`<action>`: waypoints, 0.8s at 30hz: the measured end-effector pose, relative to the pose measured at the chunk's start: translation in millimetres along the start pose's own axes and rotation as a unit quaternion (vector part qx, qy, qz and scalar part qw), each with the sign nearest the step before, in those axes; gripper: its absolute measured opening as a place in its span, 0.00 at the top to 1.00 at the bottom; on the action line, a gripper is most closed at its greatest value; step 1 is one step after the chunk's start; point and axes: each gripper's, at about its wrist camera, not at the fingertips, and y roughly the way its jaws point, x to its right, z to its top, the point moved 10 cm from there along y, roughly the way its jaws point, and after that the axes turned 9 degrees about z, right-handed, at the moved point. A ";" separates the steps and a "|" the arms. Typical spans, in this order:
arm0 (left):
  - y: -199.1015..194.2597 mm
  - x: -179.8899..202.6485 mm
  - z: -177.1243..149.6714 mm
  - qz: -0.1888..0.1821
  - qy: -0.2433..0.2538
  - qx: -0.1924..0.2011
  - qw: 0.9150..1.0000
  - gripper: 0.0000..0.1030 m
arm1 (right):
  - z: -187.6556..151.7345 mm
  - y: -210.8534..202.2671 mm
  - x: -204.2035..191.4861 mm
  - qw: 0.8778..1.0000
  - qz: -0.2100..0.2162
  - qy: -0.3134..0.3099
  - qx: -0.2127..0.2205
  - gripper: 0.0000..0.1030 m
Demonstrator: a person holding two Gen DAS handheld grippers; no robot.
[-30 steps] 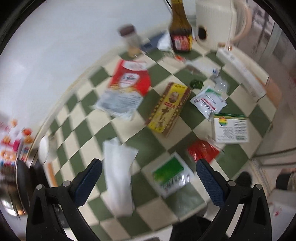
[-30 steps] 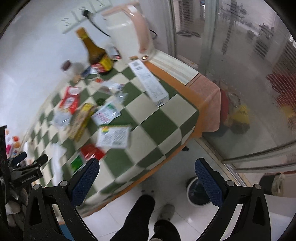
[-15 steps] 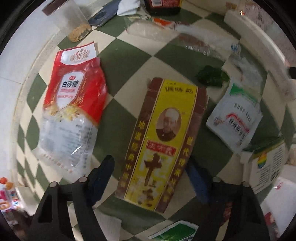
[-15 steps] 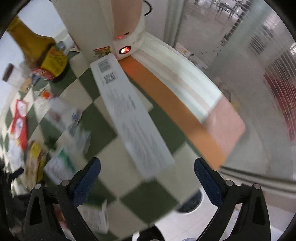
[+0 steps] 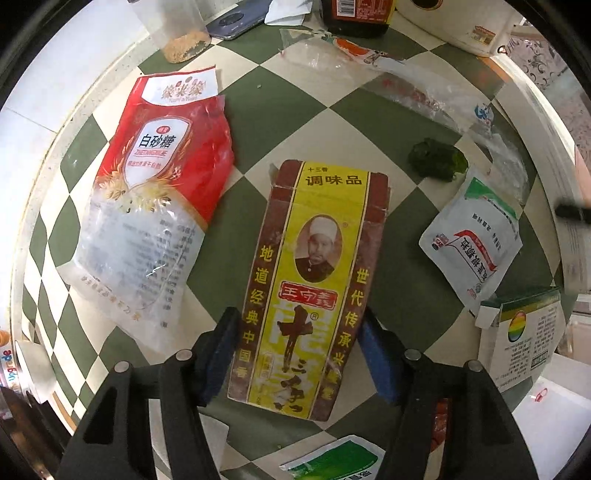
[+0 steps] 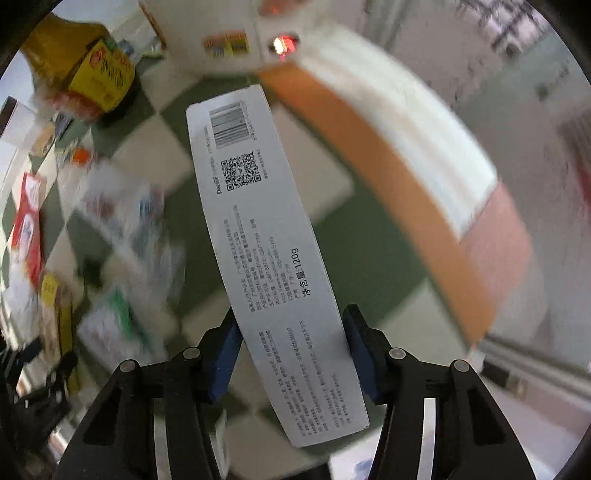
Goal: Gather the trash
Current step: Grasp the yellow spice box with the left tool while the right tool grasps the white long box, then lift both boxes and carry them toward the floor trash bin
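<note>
A yellow and brown spice box (image 5: 317, 258) lies flat on the green and cream checked tablecloth (image 5: 295, 122). My left gripper (image 5: 298, 317) points down over its near end. Its jaws are closing, with the blue pads against the box's two long sides. In the right wrist view a long white carton (image 6: 258, 229) with a barcode runs between the fingers of my right gripper (image 6: 291, 314). Those jaws are closing too, with the pads on the carton's sides. The carton looks sharp while the table behind it is smeared.
Around the spice box lie a red sugar bag (image 5: 155, 177), a white sachet (image 5: 472, 243), a green crumpled wrapper (image 5: 436, 158), clear plastic wrappers (image 5: 406, 85) and a small white box (image 5: 524, 339). A jar (image 5: 177, 37), a dark bottle (image 5: 358, 18) and a white kettle (image 6: 229, 29) stand at the back. The orange table edge (image 6: 388, 166) runs along the right.
Both grippers dropped toward the table and narrowed from wide open. The left came down over the spice box. The right swung from the floor side onto the long white carton.
</note>
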 end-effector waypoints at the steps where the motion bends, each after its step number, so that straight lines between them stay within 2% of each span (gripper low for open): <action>1: 1.6 -0.7 -2.9 -0.002 -0.002 0.001 1.000 0.39 | -9.3 0.7 3.0 1.000 0.002 0.008 -0.005 0.46; 5: 3.5 -4.8 -1.1 -0.016 -0.002 -0.001 1.000 0.37 | -25.0 5.1 9.2 1.000 0.007 0.021 -0.020 0.47; 9: 10.4 -9.9 6.4 -0.026 0.001 0.002 1.000 0.36 | -15.4 16.9 11.0 0.999 -0.004 0.023 -0.025 0.47; 13: 12.1 -10.8 18.3 -0.031 0.002 0.003 1.000 0.37 | -4.4 16.2 2.9 0.999 -0.029 0.009 -0.010 0.45; 15: 14.2 -5.1 21.8 -0.038 0.004 0.005 0.999 0.41 | -1.1 14.9 -1.2 0.999 -0.037 0.006 -0.003 0.47; 21: 16.0 -0.4 26.4 -0.020 0.009 0.022 1.000 0.44 | 0.0 11.6 -3.5 0.998 -0.049 0.004 0.030 0.50; 24: 8.7 -3.1 31.5 -0.007 0.007 0.037 0.999 0.44 | -12.3 -2.2 4.3 0.997 -0.044 0.013 0.056 0.51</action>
